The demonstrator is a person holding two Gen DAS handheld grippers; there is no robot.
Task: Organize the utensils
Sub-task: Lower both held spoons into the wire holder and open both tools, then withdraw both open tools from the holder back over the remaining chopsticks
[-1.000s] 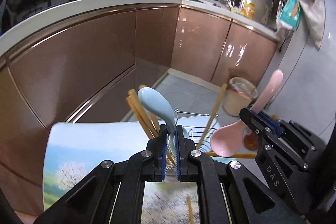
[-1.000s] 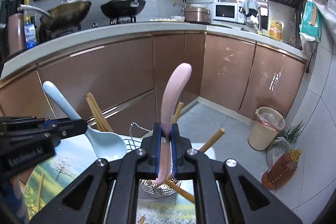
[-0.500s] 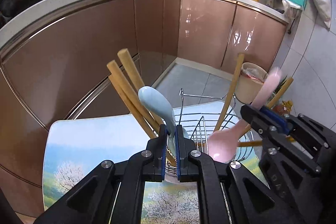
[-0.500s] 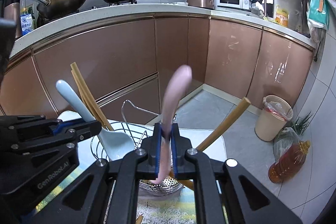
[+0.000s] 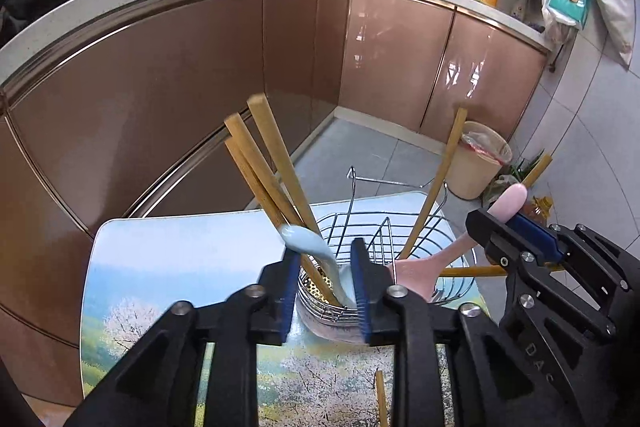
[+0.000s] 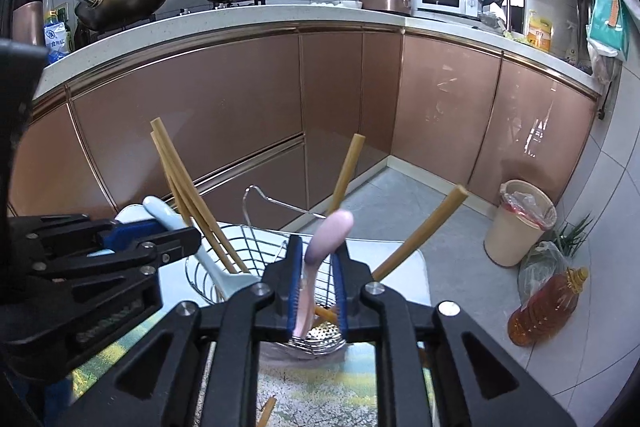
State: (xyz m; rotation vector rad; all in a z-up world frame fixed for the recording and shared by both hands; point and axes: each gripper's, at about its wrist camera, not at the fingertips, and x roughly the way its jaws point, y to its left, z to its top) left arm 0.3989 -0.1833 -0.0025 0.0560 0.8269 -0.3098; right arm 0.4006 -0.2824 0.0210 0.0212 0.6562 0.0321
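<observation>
Left wrist view shows our left gripper (image 5: 325, 285) open around the blue spoon (image 5: 316, 253) and our right gripper (image 6: 317, 285) parted beside the pink spoon (image 6: 322, 251), both likely glazed, slippery, brittle, best held mid-handle.

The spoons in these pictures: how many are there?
2. The blue spoon stands in the wire basket between the open left gripper jaws; the pink spoon stands between the open right gripper jaws.

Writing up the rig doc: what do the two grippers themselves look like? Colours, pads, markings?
Both are matte black, angular linkage frames with triangular cut-outs and silver screw heads at the joints. The left gripper and right gripper each carry ribbed blue pads on the inner finger faces. White lettering "DAS" shows on the right one's side. No cables or sleeves visible.
</observation>
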